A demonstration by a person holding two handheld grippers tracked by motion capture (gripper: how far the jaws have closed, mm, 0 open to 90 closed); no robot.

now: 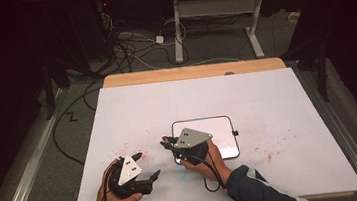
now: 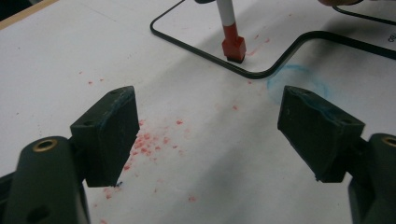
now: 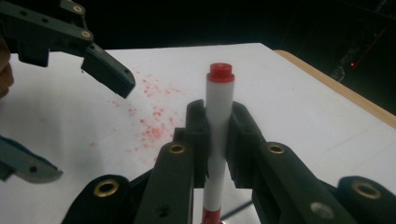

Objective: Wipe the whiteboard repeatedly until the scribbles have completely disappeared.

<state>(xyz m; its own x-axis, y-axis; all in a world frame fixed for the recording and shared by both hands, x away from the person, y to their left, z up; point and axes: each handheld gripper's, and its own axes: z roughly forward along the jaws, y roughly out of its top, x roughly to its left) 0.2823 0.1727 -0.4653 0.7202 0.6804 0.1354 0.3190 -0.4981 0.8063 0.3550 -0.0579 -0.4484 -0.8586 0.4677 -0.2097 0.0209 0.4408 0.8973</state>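
A white marker (image 3: 219,88) with a red end stands upright between the jaws of my right gripper (image 3: 218,109), which is shut on its barrel. In the left gripper view the marker's red lower end (image 2: 233,48) rests at the black rim of a small whiteboard (image 2: 196,49). My right gripper (image 1: 166,143) is at the left edge of that small whiteboard (image 1: 201,119). My left gripper (image 1: 147,165) hovers open near the table's front left, and nothing is between its fingertips (image 2: 210,100).
A large white sheet (image 1: 267,101) covers the table and carries red specks (image 2: 144,140) and a faint blue ring (image 2: 296,81). A wooden table edge (image 1: 193,72) runs along the back. Cables and desk legs lie on the floor beyond. My open left gripper (image 3: 91,130) shows beside the marker.
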